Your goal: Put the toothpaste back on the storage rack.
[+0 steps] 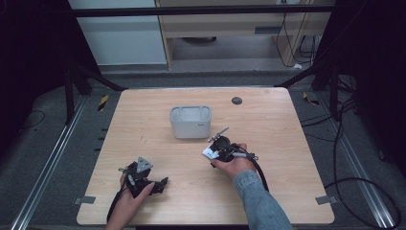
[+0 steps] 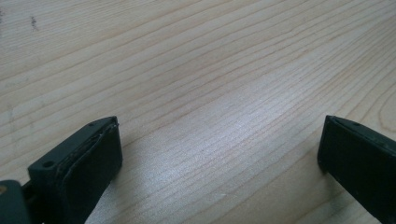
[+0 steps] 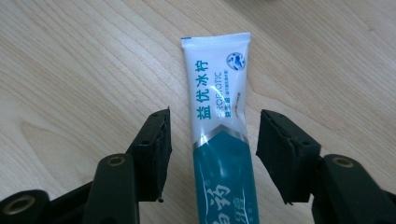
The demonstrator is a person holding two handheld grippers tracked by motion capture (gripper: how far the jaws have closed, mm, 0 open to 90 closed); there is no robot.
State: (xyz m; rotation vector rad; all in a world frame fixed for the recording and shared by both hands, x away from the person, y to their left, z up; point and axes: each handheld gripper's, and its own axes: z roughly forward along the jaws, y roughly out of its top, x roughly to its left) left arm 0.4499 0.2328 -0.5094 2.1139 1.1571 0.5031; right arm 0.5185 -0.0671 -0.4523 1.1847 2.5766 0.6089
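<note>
**Right gripper straddles toothpaste tube; left gripper idle on table**

Left side. The left gripper [image 1: 160, 184] lies low on the wooden table [image 1: 143, 129], near the front edge, held in the person's left hand [image 1: 130, 195]. A grey three-cornered plate sits on top of it and a cable trails back toward the table edge. In the left gripper view its jaws stand wide apart, one at each lower corner, with bare wood grain between them. Nothing is held or touched by the pads.

Centre. A light grey open bin [image 1: 190, 121] stands upright on the table, slightly beyond the middle. Its inside cannot be made out from the high view. It stands apart from both grippers; the right gripper is the nearer, just in front of and to the right of it.

Right side. The right gripper [image 1: 210, 152] is held in the person's right hand [image 1: 234, 165], a blue denim sleeve behind it. In the right gripper view a toothpaste tube [image 3: 219, 140] lies flat on the table between the jaws, white at its crimped far end, teal toward the camera, with printed characters along its length. The jaws stand at a middling width, one on either side of the tube, with a visible gap of wood between each pad and the tube. The pads are not pressing on it; the tube is straddled, not gripped.

Far right rear. A small dark round disc [image 1: 236, 100] sits on the table surface near the far edge, well apart from everything else.
</note>
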